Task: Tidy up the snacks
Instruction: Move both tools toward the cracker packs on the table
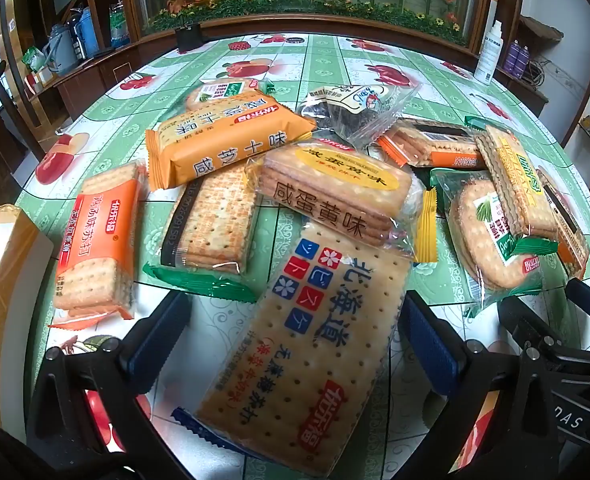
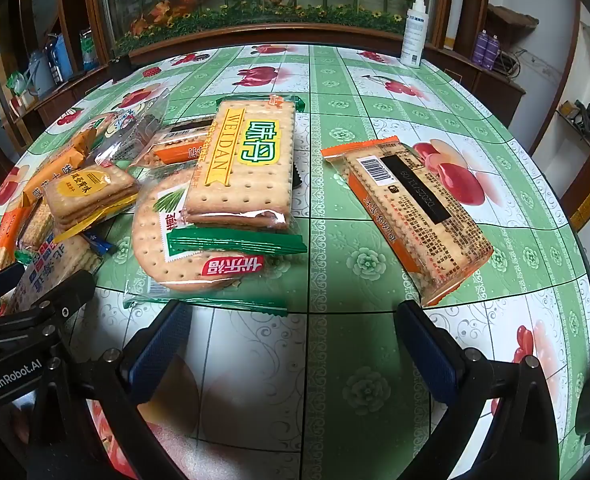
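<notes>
Crackers all over the bench (image 2: pixel 335 360), mostly piled on its left side. Left gripper (image 1: pixel 295 340) has jaws wide w/ the blue-ended soda cracker pack (image 1: pixel 307 360) lying between the fingers, not clamped. Right gripper (image 2: pixel 295 344) also wide, nothing in it, just bare floral cloth. WEIDAN pack (image 2: pixel 243 164) sits on a round cracker pack (image 2: pixel 163 248); orange pack (image 2: pixel 411 216) lies apart, barcode up.
</notes>
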